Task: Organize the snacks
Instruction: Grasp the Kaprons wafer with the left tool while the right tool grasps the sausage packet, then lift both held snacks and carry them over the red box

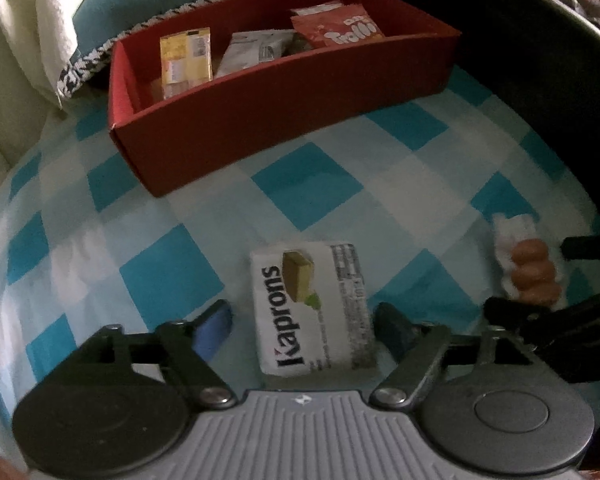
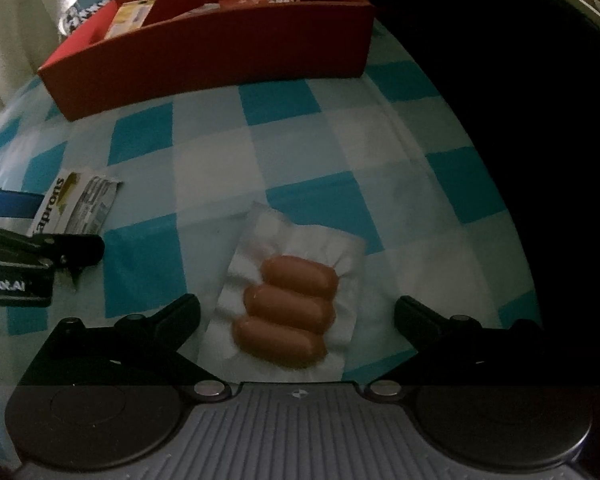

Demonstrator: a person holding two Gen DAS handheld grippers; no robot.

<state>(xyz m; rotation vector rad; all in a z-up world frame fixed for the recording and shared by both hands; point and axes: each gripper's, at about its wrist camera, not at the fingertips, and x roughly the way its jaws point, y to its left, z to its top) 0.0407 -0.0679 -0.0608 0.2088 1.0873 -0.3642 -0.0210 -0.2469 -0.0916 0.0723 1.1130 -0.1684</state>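
A white Kaprons snack packet [image 1: 310, 308] lies flat on the blue-checked cloth between the fingers of my left gripper [image 1: 304, 322], which is open around it. It also shows in the right wrist view [image 2: 74, 206]. A clear pack of three sausages [image 2: 288, 310] lies between the fingers of my right gripper [image 2: 298, 314], which is open around it. The sausage pack also shows at the right in the left wrist view [image 1: 530, 276]. A red box [image 1: 284, 112] stands at the back, holding a yellow packet [image 1: 186, 60], a grey packet [image 1: 252, 52] and a red Trolli bag [image 1: 338, 28].
The red box also shows in the right wrist view [image 2: 220, 48]. A dark curved object [image 2: 520, 80] bounds the cloth on the right. White curtain fabric [image 1: 28, 40] hangs at the back left. The left gripper's body [image 2: 28, 256] sits at the left edge.
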